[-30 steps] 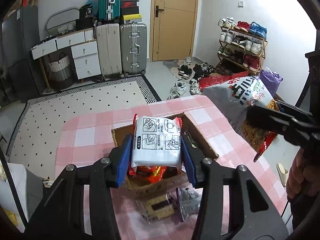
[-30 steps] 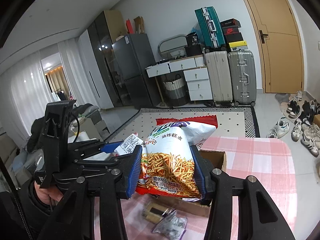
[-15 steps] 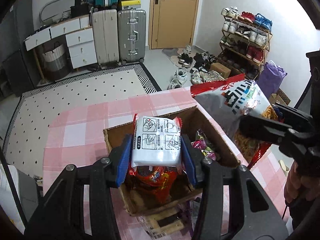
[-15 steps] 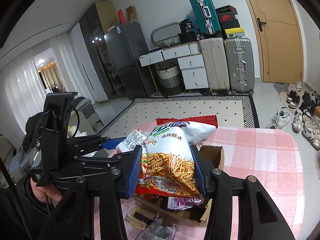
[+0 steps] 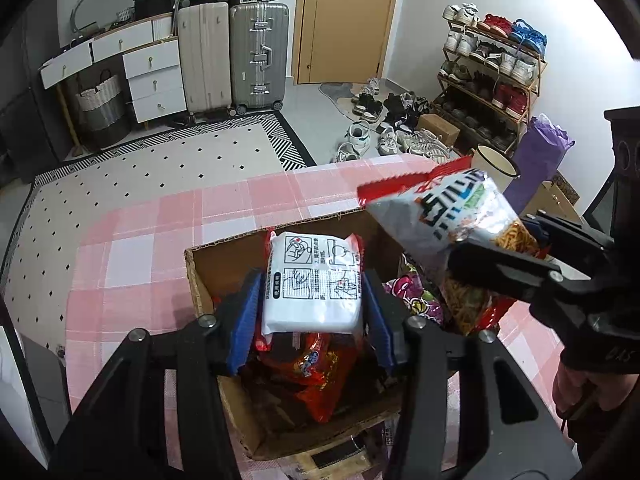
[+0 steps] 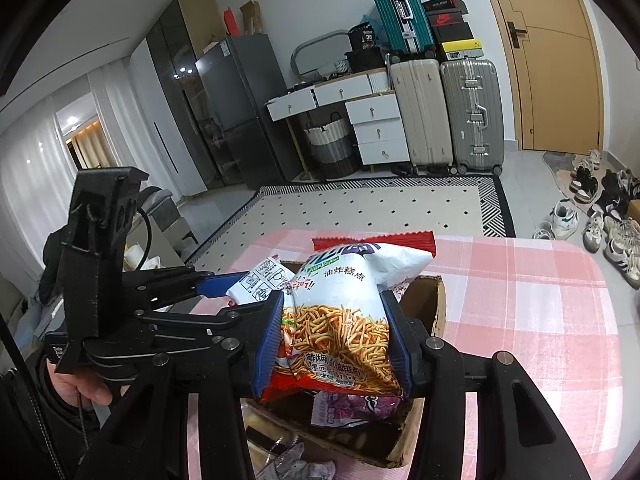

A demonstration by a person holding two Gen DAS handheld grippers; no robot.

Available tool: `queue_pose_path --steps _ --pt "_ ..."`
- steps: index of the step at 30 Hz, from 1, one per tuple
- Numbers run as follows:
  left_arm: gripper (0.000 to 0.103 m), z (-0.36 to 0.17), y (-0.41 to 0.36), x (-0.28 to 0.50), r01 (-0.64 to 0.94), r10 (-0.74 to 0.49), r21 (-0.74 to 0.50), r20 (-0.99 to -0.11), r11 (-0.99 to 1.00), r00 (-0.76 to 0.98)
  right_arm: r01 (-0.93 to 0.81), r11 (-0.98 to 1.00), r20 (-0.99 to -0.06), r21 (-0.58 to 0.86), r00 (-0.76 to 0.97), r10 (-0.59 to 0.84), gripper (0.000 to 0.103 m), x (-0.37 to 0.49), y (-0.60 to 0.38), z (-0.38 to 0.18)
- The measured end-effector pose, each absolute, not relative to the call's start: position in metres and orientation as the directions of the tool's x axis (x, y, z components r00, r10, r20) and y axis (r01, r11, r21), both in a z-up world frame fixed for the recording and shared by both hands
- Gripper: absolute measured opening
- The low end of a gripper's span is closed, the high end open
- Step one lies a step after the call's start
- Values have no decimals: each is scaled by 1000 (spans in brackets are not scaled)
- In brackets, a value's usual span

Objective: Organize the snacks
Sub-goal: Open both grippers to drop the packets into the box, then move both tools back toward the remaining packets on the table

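the left tongs (image 5: 314, 312) are clamped on a white noodle packet (image 5: 314, 284), blue pads pressing both of its sides; their jaws have just been easing a little wider, with the packet between them and the pads on its sides. the packet hangs over the open cardboard box (image 5: 208, 280), which sits on the pink checked table (image 5: 132, 240). under the packet, toward 6 o'clock in the left wrist view, a red snack bag (image 5: 316, 368) lies inside the box, and at 3 o'clock from the packet a purple and pink sweet bag (image 5: 412, 296) lies against the box's right side.

the right tongs (image 6: 334, 344) are clamped on a large bag of fried noodle sticks (image 6: 340, 316), white at the top with a red sealed edge, its lower half squeezed between the blue pads. the bag is held above the box (image 6: 438, 304), its bottom edge over a purple wrapper (image 6: 348, 406) inside. in the left wrist view this bag (image 5: 444, 220) hangs at 2 o'clock from the white packet, over the box's right corner.

in the right wrist view the left tongs come in from 9 o'clock, a hand (image 6: 80, 388) gripping their handle, with the white packet (image 6: 256, 282) just beside the big bag. small wrappers (image 6: 296, 466) lie on the table at 6 o'clock, outside the box's near wall.
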State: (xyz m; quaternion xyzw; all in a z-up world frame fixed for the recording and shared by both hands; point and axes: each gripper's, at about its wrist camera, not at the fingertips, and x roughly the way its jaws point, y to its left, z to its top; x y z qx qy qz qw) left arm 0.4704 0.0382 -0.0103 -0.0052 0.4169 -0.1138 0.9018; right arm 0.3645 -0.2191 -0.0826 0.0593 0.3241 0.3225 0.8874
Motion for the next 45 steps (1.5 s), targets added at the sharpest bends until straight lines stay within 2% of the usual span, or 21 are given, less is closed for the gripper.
queue_pose_path --steps 3,4,5,7,8,22,31,38,42,45 --pt "57 -13 41 469 191 -201 -101 -753 976 627 -534 787 -528 307 593 608 58 365 -218 -83" --pt "60 -12 42 466 189 -197 -98 -751 977 630 -533 788 -521 308 598 609 74 364 -219 -81" --pt "63 -11 44 463 191 -195 -92 -746 977 637 -534 788 -500 308 614 611 81 361 -221 -78" --pt "78 -8 46 459 176 -173 -74 -739 982 651 -532 791 -477 302 634 609 81 358 -226 -72" --pt "79 -6 47 456 174 -175 -78 -733 982 658 -529 793 -473 304 639 607 81 357 -229 -70" --pt "83 30 50 382 160 -183 -98 -695 982 696 -526 789 -407 316 677 614 85 302 -260 -40" --pt "86 46 46 318 146 -199 -134 -670 980 715 -525 783 -388 335 680 622 86 248 -272 -34" --pt "86 56 39 270 160 -198 -118 -651 980 733 -530 775 -374 345 680 631 88 209 -276 -33" --pt "90 64 39 242 156 -194 -117 -633 981 750 -528 776 -368 344 684 629 88 191 -280 -33" --pt "97 69 39 223 149 -189 -116 -621 982 761 -526 777 -362 347 689 628 89 176 -282 -32"
